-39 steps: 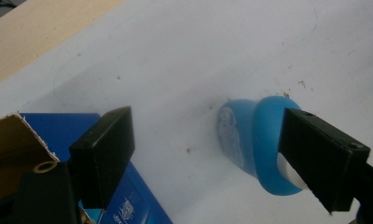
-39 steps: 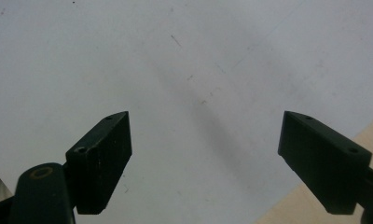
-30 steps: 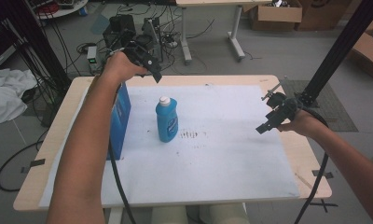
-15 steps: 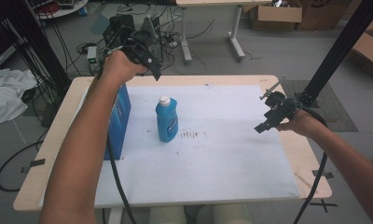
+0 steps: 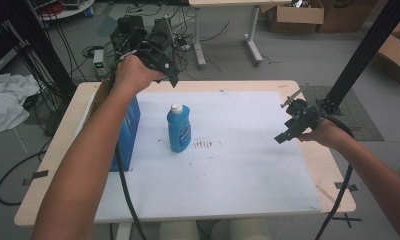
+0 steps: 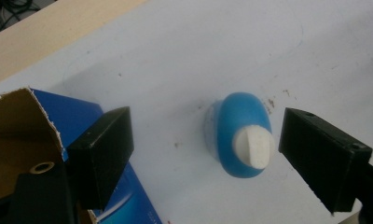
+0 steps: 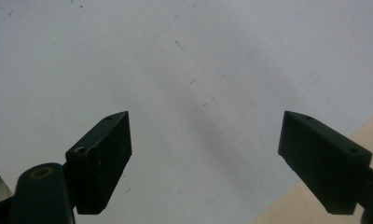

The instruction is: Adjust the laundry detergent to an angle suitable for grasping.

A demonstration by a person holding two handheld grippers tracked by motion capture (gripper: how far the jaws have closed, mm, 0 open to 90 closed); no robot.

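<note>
We have barely moved the left gripper (image 5: 160,50) in the last second, its jaws wide open and empty above the blue bottle (image 5: 179,129) standing mid-bench beside the blue box (image 5: 130,125), while the right gripper (image 5: 294,122) hangs open and empty, so a grasp looks next

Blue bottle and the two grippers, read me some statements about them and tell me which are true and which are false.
1. The blue bottle stands upright on the white sheet. True.
2. The bottle's cap is off. False: a white cap is on it.
3. The left gripper is open, above the bottle. True.
4. The right gripper grips the bottle. False: it is open, with nothing between its fingers.
5. A blue box stands beside the bottle. True.
</note>
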